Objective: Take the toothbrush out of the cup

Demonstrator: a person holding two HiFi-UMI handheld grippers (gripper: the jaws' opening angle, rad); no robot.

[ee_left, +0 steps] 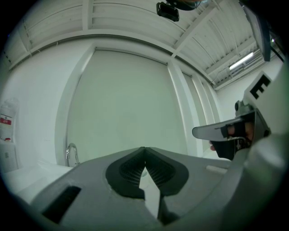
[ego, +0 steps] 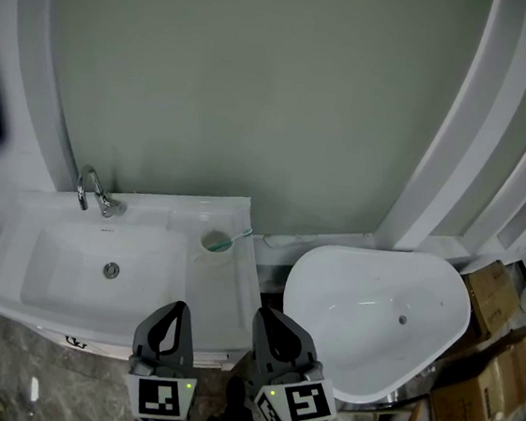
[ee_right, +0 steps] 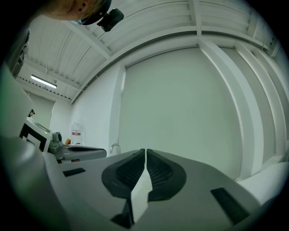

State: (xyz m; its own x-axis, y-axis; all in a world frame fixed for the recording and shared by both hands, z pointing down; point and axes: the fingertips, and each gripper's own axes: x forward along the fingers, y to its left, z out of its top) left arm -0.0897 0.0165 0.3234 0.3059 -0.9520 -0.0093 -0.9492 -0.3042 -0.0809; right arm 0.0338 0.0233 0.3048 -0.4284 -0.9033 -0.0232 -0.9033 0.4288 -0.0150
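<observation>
My left claw (ego: 176, 308) and right claw (ego: 266, 315) are pressed together, empty, short of the cup (ego: 214, 242); I'd spread one, then pinch the toothbrush (ego: 238, 239) handle squarely.

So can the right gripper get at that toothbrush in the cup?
Probably yes. Nothing stands between the right gripper and the toothbrush, which leans out of the cup on the sink ledge. Its jaws are shut, though.

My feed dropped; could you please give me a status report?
Left tongs and right tongs shut, empty. Toothbrush in cup beside the basin. Nothing in the way.
</observation>
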